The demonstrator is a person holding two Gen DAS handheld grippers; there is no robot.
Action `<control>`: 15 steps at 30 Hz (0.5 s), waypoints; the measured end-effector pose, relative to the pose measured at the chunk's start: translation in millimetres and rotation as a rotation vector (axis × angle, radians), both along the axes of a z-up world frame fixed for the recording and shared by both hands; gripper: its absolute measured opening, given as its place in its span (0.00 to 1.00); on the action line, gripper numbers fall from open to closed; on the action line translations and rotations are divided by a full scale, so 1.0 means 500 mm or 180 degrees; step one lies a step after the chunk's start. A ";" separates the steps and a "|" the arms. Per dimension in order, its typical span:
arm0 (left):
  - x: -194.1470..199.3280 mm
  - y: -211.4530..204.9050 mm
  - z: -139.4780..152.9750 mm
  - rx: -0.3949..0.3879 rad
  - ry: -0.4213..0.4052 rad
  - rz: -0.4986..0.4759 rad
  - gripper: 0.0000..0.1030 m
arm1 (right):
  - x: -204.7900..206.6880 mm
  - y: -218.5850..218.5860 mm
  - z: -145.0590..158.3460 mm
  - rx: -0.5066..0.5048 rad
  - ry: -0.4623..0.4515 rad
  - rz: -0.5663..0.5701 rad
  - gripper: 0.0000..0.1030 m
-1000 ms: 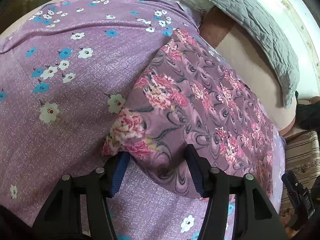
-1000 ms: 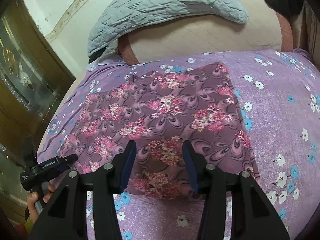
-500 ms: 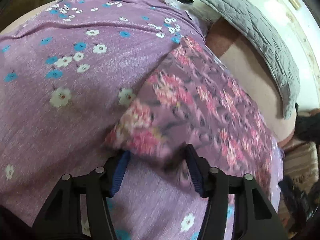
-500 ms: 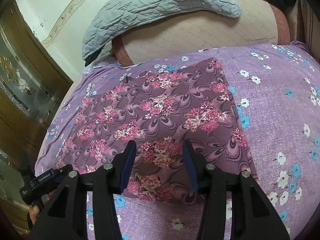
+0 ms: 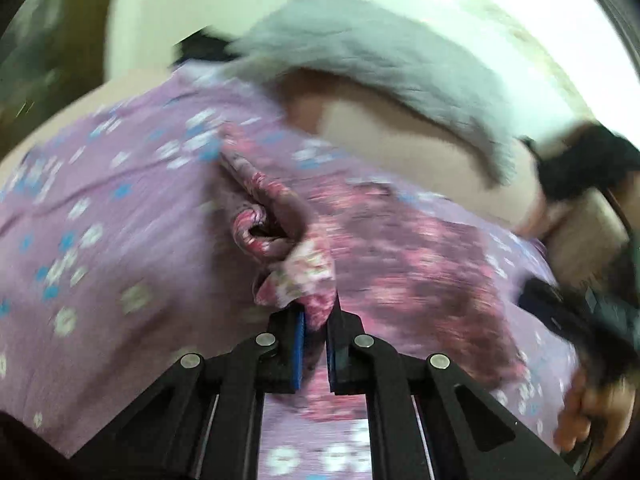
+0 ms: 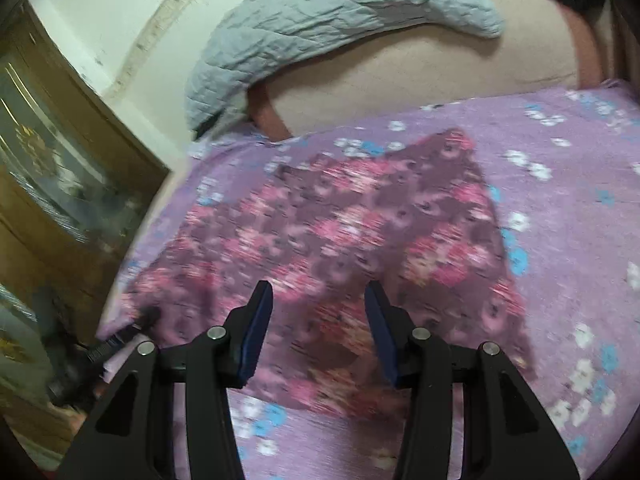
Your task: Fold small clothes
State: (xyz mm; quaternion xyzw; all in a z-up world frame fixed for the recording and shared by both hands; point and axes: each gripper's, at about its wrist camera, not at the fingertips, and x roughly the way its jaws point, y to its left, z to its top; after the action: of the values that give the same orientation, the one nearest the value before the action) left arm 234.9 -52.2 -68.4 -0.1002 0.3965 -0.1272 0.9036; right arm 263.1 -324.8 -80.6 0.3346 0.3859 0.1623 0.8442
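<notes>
Cloth: one small cloth (image 6: 344, 248) with pink flowers lies on the bed (image 6: 568, 208), near the left side of the purple flowered sheet.
Left claw: the left claw (image 5: 316, 316) is closed and pinches one corner of the cloth (image 5: 296, 276); the corner is raised and bunched above the sheet (image 5: 100, 240).
Reason for this hold: I judge that the corner is lifted so it can be carried over the rest of the cloth to make a fold.
Right claw: the right claw (image 6: 318, 312) stands open above the near edge of the cloth, with nothing pressed between its pads. Whether it touches the cloth I cannot tell.
Reason for this place: probably it waits to take the other near corner or to hold the cloth flat.
Behind: one grey quilted blanket (image 6: 320, 20) rests on a beige cushion (image 6: 440, 84) at the far side.
Count: one cloth, two claws, one blanket, one cushion.
Sharpness: both views are blurred, so fine details are not clear.
</notes>
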 end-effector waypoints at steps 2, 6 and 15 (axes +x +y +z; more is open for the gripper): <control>-0.011 -0.060 0.013 0.0059 -0.0104 -0.0270 0.06 | 0.036 -0.003 0.001 0.0284 0.0070 0.0189 0.48; -0.017 -0.158 -0.016 0.0239 -0.0127 -0.0669 0.06 | 0.101 0.005 0.001 0.0458 0.0179 0.0410 0.61; -0.010 -0.192 -0.091 0.0307 0.0003 -0.1055 0.06 | 0.256 0.098 -0.051 0.0222 0.0508 0.0782 0.71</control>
State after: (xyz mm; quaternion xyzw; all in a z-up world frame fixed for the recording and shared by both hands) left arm 229.8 -148.0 -113.7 0.0099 0.4137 -0.2552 0.8739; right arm 391.0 -275.6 -106.2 0.3259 0.4840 0.2506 0.7725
